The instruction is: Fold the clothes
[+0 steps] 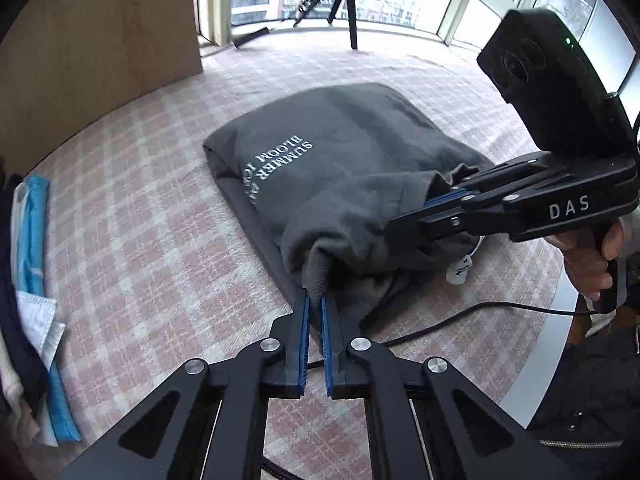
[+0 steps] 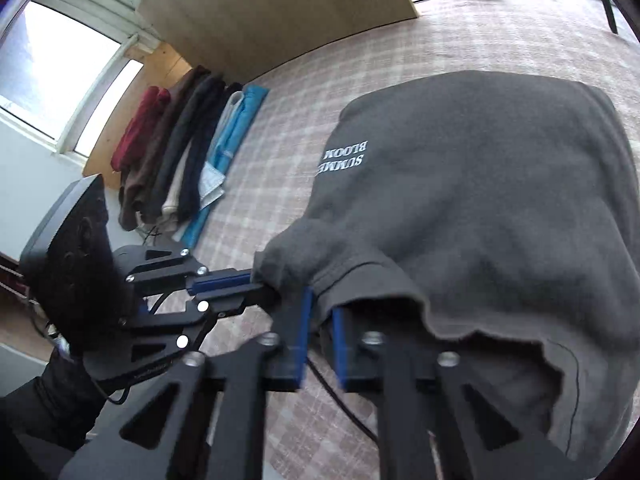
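Note:
A dark grey sweatshirt [image 1: 340, 152] with white "SUMMER BLOOM" lettering lies on the checked pink cover, its near edge lifted and doubled back over the body. My left gripper [image 1: 316, 294] is shut on the ribbed hem at the near corner. My right gripper [image 1: 430, 200] comes in from the right and is shut on the same raised edge a little further along. In the right wrist view the sweatshirt [image 2: 500, 184] fills the right half, my right gripper [image 2: 320, 304] pinches its hem, and my left gripper [image 2: 252, 280] clamps the fold just to the left.
A row of folded clothes [image 2: 188, 148] in red, brown, black, cream and blue lies along the left edge. A wooden panel [image 1: 100, 60] stands behind. A black cable [image 1: 460, 316] runs across the cover near me. A tripod [image 1: 344, 0] stands by the windows.

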The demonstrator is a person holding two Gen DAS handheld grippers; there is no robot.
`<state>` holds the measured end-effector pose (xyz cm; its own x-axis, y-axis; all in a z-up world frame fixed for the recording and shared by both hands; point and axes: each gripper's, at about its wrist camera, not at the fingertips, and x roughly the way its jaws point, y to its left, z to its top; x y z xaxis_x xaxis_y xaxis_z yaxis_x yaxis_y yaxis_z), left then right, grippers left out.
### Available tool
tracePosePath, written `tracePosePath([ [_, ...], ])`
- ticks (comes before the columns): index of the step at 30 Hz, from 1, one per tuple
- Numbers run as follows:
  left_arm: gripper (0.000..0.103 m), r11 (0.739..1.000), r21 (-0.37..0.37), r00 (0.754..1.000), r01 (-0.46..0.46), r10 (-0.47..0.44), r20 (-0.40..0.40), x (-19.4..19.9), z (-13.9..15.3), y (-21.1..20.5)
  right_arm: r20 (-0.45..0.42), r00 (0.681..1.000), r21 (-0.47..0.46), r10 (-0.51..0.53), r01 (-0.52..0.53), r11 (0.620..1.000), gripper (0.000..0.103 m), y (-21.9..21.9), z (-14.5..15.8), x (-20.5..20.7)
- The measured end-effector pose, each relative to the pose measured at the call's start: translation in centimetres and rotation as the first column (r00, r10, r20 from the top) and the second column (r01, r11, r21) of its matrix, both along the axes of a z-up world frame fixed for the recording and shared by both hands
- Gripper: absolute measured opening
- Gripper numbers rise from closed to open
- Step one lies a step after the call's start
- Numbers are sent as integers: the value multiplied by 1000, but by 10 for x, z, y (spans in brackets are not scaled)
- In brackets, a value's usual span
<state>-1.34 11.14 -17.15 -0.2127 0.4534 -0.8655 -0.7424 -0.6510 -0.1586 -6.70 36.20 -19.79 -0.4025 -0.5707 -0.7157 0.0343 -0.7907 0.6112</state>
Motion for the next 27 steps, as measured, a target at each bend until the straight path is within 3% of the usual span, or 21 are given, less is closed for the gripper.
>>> tracePosePath([
  [3,5,1000,12,1000,-1,1,-7,15,0,-13,-31,999,-70,41,-43,997,5,1,13,14],
  [6,5,1000,-17,1000,21,-21,9,29,-10,-19,-31,995,-27,98,-99,995,5,-6,14,26],
  [11,7,998,-66,1000,24,-23,21,35,-20,-26,158,958,48,241,-251,967,5,-33,-17,36],
  [14,12,1000,-21,1000,-8,8,-8,28,-6,-32,152,965,107,212,-229,968,9,-32,-12,36],
  [16,24,1000,14,1000,-22,22,-1,21,-1,-31,137,971,104,195,-210,972,26,-31,-10,32],
  [22,23,1000,14,998,20,-19,-62,14,0,-10,93,985,94,145,-153,984,30,-27,-5,21],
  [23,15,999,18,997,31,-30,-67,13,0,-7,86,987,92,136,-144,985,30,-27,-4,19],
  [24,4,999,10,997,40,-39,-67,14,0,-4,79,989,89,127,-134,987,29,-26,-3,17],
  [26,3,998,10,997,57,-56,-60,16,0,-4,64,992,85,110,-115,990,17,-25,-1,14],
  [27,2,998,13,996,62,-61,-66,19,2,-7,57,993,83,101,-106,991,4,-24,0,12],
])
